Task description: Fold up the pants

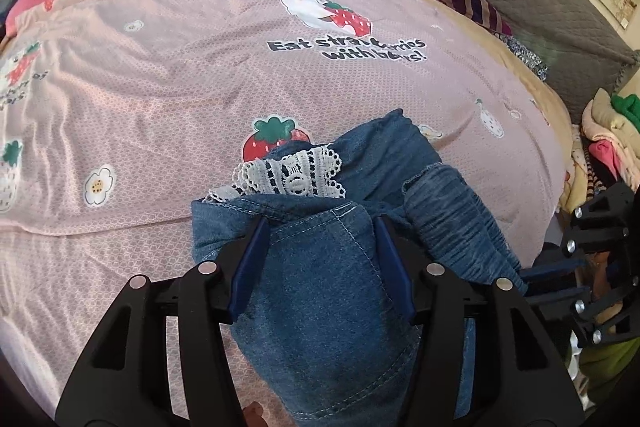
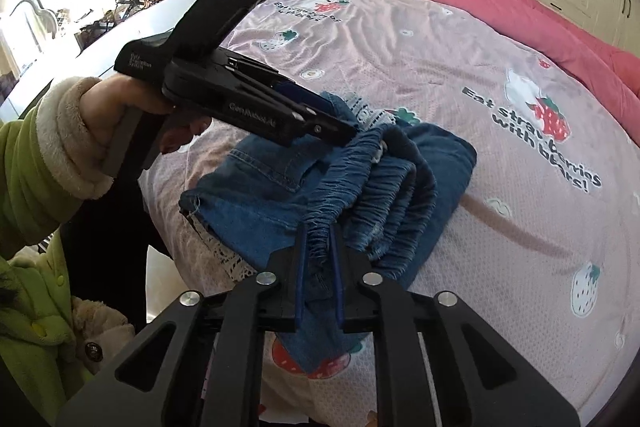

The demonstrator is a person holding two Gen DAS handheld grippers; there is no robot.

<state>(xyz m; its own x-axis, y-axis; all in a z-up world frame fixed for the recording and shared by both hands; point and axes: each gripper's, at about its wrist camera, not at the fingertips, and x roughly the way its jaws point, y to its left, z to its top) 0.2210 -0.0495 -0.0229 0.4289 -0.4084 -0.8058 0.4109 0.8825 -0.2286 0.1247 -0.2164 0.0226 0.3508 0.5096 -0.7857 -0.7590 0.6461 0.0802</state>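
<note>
While both grippers clamp them, pants lie bunched.

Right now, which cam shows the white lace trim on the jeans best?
Left wrist view: the lace trim lies unobstructed above the left tool, its pattern sharp. The right wrist view shows only slivers of it, behind the left tool and under the jeans edge near the right tool.
</note>
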